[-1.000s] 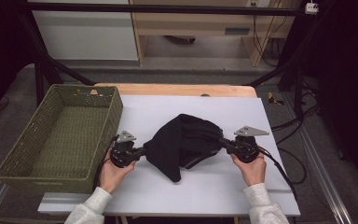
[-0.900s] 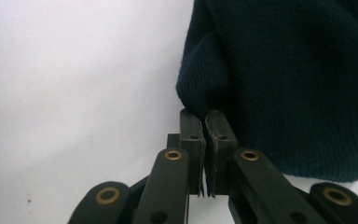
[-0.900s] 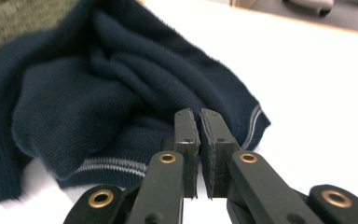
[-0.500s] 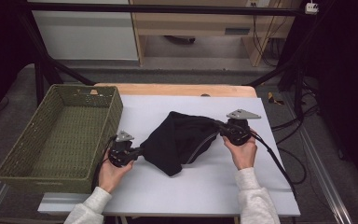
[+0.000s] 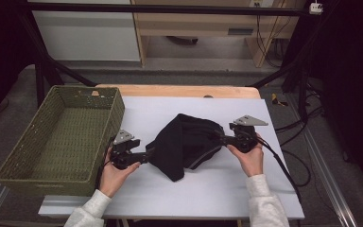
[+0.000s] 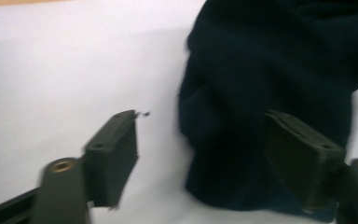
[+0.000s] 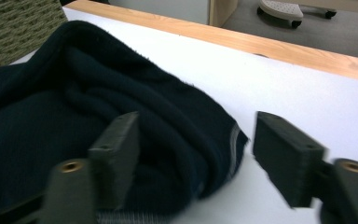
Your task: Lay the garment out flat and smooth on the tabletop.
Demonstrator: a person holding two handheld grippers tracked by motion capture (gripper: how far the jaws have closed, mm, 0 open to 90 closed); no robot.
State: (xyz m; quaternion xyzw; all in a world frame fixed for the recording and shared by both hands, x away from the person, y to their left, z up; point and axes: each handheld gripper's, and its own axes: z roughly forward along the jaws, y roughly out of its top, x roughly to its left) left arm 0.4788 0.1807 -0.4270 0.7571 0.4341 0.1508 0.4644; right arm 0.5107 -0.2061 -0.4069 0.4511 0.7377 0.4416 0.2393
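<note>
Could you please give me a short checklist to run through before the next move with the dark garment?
1. Left tool released: ok, its jaws have just been opening and stand apart, cloth between them but not pinched.
2. Right tool released: ok, its jaws have just been opening, and the hem lies loose between them.
3. Dark navy knitted garment resting on the white table top: ok, bunched in a heap.
4. Garment neatly folded: not ok, still rumpled.
5. Green woven rectangular basket ready to receive it: ok, nothing lies inside.
6. Cable of the right tool clear of the cloth: cannot tell.
</note>
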